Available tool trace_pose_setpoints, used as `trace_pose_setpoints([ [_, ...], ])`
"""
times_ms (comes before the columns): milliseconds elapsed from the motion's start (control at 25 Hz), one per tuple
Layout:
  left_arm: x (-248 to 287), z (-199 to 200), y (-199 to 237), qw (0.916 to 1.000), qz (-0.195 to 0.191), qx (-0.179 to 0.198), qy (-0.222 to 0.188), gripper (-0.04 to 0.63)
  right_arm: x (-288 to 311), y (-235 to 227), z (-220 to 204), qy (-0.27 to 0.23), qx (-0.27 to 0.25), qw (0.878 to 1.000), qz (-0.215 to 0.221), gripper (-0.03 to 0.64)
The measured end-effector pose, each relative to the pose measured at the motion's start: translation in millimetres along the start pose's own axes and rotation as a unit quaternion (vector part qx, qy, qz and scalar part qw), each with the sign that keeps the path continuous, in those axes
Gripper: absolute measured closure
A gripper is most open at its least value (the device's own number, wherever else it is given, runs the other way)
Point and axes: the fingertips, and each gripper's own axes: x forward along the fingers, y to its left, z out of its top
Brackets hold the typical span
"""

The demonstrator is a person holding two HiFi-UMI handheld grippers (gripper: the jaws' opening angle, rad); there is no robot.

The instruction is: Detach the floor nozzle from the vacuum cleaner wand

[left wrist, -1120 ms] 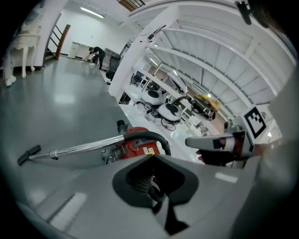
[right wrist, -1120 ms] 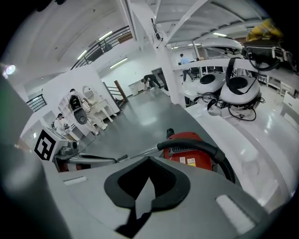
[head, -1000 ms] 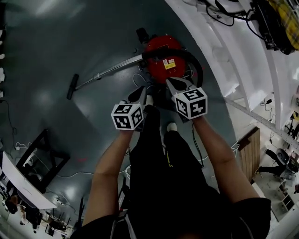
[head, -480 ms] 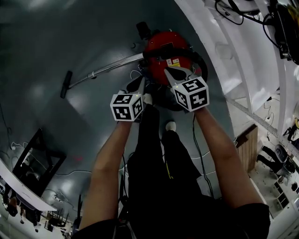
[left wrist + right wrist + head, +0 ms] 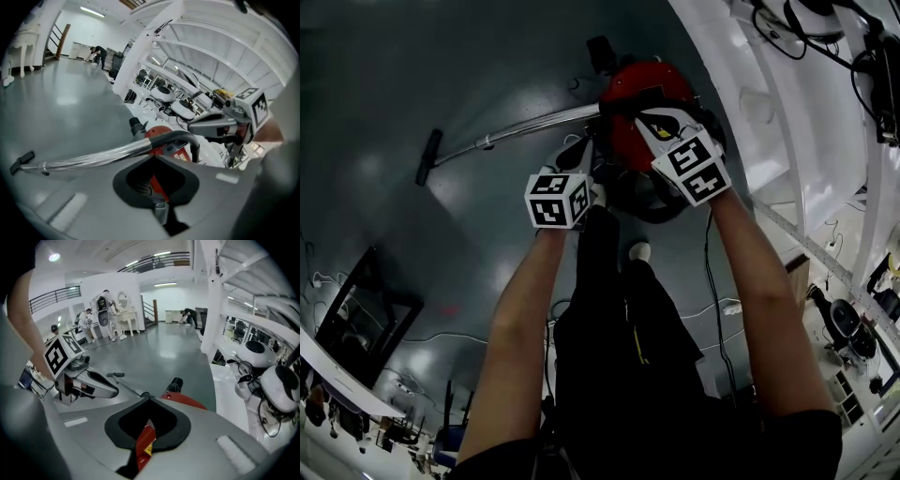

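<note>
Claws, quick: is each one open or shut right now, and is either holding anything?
Left claw: closed, holding nothing.
Right claw: closed, holding nothing.

Vacuum cleaner: round red body on the grey floor, up at the top of the view, a black hose looping round its near side.
Wand: shiny tube lying on the floor, running left from the body.
Floor nozzle: dark bar on the wand's far left end.
Left gripper: pointing in by the wand's near end, just beside the body.
Right gripper: right over the red body.
Person: bare forearms out front, black trousers, one white shoe just below the hose.
</note>
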Motion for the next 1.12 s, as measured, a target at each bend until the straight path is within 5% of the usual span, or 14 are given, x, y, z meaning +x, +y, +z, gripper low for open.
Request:
trace_pose_setpoints([
  [400,21,13,18,0.9995,0.028,0.01,-0.007,0.586,32,-23,11,0.043,-0.094,0.993,0.063,0.588],
  [760,23,4,32,0.9995,0.03,-0.004,-0.004,0.538,58,-8,-12,0.119,-0.184,0.965,0.145,0.467],
  [1120,29,-2,31,0.9992,0.026,-0.03,-0.012,0.469,85,1,-34,0.188,-0.247,0.929,0.201,0.46],
])
